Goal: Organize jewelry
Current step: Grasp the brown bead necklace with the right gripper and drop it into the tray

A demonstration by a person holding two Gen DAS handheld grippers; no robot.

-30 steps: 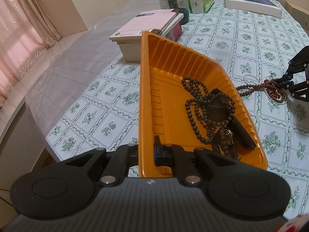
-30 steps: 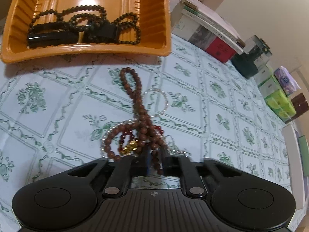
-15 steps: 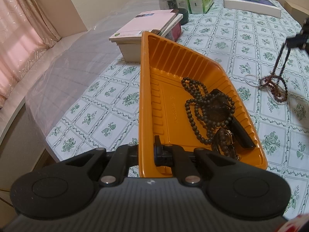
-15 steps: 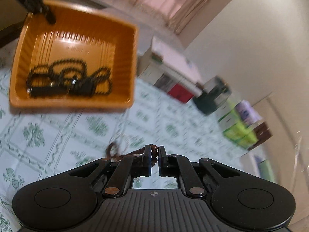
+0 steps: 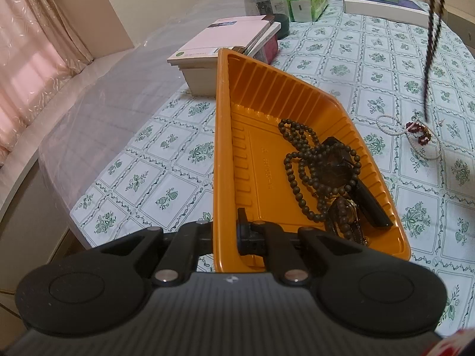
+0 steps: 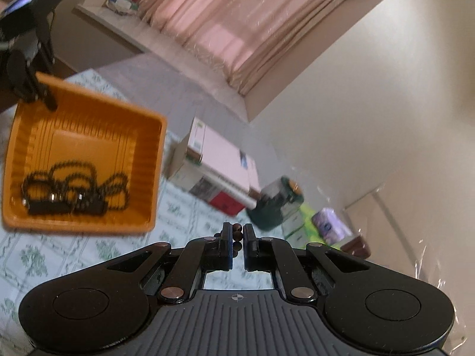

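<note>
We are pinching the tray rim with the left tongs and lifting a bead strand with the right.

In the left wrist view, our left tongs [image 5: 225,231] are closing on the near rim of the orange tray [image 5: 267,95], one finger outside the wall and one inside. Dark bead necklaces [image 5: 314,166] and a black watch [image 5: 368,198] are lying in the tray toward 3 o'clock. On the desk [image 5: 386,53] at 2 o'clock, a pearl bracelet [image 5: 389,121] and red beads [image 5: 418,130] are resting, while a brown bead strand [image 5: 432,41] is hanging above them at 1 o'clock. In the right wrist view, our right tongs [image 6: 237,237] are nearly closed, gripping that strand's beads between the tips; the tray is sitting at 9 o'clock, books [image 6: 219,163] at 12.
</note>
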